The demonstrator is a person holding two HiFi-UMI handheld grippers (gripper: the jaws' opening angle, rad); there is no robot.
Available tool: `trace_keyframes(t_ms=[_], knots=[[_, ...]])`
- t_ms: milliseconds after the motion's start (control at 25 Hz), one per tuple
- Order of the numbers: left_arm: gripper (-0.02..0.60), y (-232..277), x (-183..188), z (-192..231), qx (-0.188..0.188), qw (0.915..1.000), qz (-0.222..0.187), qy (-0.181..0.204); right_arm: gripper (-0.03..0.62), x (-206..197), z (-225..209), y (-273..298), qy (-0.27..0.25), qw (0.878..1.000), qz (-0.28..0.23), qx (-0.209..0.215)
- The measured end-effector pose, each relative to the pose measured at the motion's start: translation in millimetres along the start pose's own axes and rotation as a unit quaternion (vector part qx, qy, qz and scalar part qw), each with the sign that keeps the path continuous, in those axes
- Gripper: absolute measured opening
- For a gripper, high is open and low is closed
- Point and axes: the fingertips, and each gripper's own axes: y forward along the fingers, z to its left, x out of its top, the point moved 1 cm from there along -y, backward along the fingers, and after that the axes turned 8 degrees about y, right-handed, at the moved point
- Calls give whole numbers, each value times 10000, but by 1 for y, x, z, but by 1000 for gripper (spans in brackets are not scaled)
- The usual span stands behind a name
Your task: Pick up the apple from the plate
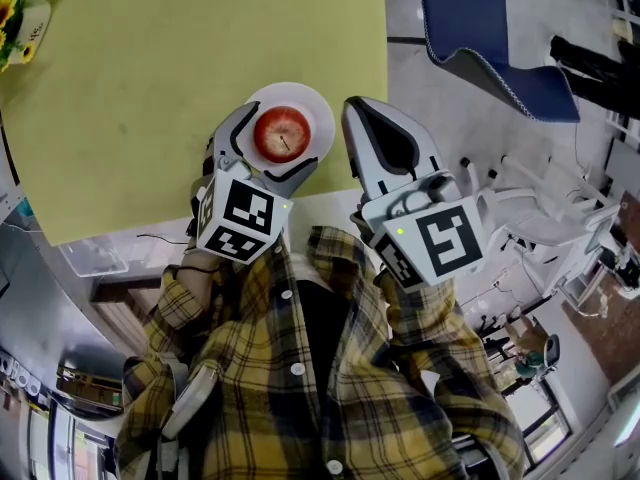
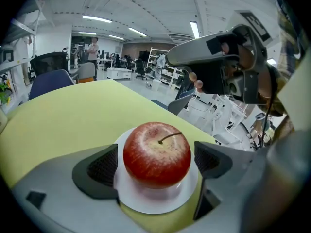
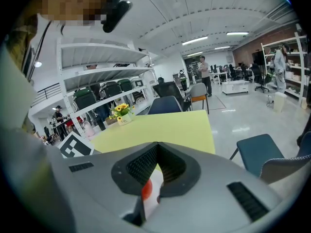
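A red apple [image 1: 282, 133] [image 2: 156, 154] stands upright, stem up, on a small white plate [image 1: 320, 111] [image 2: 160, 200] near the yellow-green table's [image 1: 150, 68] front edge. My left gripper [image 1: 277, 141] [image 2: 156, 163] is open with a jaw on each side of the apple; its pads [image 2: 99, 169] stand close to the skin with thin gaps showing. My right gripper [image 1: 362, 110] [image 3: 158, 147] hovers just right of the plate with its jaws shut and nothing between them. A sliver of the apple [image 3: 147, 191] shows below them.
A blue chair [image 1: 500, 38] stands beyond the table's right edge. Sunflowers in a white pot [image 1: 15, 13] sit at the far left corner. White chairs and frames [image 1: 545, 213] crowd the floor at right. The table edge runs just under both grippers.
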Motion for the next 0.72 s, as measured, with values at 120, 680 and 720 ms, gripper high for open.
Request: trace_keyframes(t_ms=[120, 680, 720], knots=[[479, 3, -2, 3, 38, 10000, 23, 11, -3, -3, -2, 3, 31, 10000, 19, -9], [455, 4, -3, 4, 25, 9999, 107, 114, -3, -4, -2, 3, 71, 10000, 35, 0], [433, 4, -3, 4, 32, 9999, 107, 129, -3, -4, -2, 3, 76, 10000, 38, -2]])
